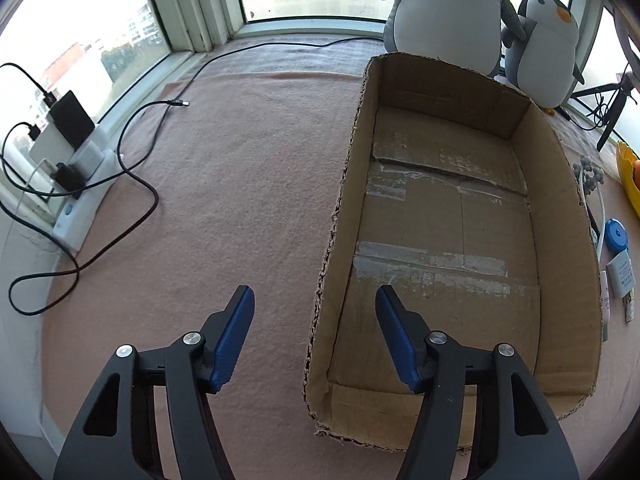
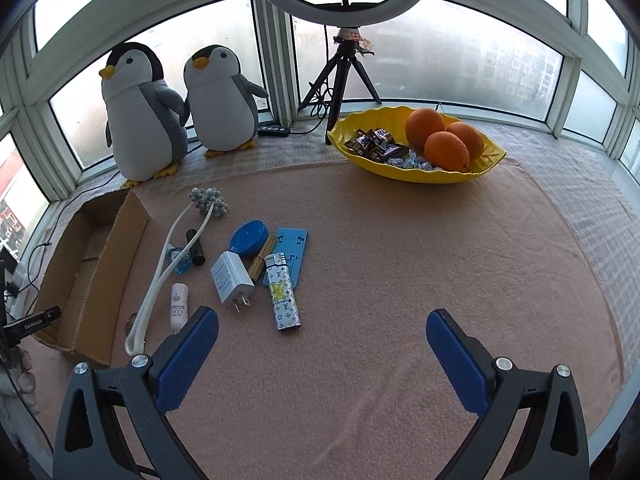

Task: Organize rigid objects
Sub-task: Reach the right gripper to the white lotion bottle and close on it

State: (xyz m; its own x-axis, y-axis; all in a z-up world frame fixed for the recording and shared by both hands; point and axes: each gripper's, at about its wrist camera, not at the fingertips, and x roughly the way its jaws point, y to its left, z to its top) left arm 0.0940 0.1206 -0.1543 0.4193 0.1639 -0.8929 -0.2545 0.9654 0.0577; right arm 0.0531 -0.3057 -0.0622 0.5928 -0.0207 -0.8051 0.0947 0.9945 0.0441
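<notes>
An empty cardboard box (image 1: 448, 216) lies on the pink cloth; it also shows at the left in the right wrist view (image 2: 96, 256). Beside it lie small objects: a white charger (image 2: 231, 276), a patterned lighter (image 2: 283, 292), a blue round case (image 2: 249, 236), a blue flat holder (image 2: 294, 254), a black tube (image 2: 196, 246), a small blue bottle (image 2: 180, 260), a pink-white tube (image 2: 178, 306) and a white massager with grey balls (image 2: 160, 264). My left gripper (image 1: 314, 300) is open, empty, straddling the box's left wall. My right gripper (image 2: 322, 322) is open, empty, near the lighter.
A yellow bowl (image 2: 416, 172) with oranges and sweets stands at the back. Two plush penguins (image 2: 180, 108) and a ring light tripod (image 2: 344, 76) stand by the window. A power strip (image 1: 80, 184) with black cables (image 1: 140, 184) lies left of the box.
</notes>
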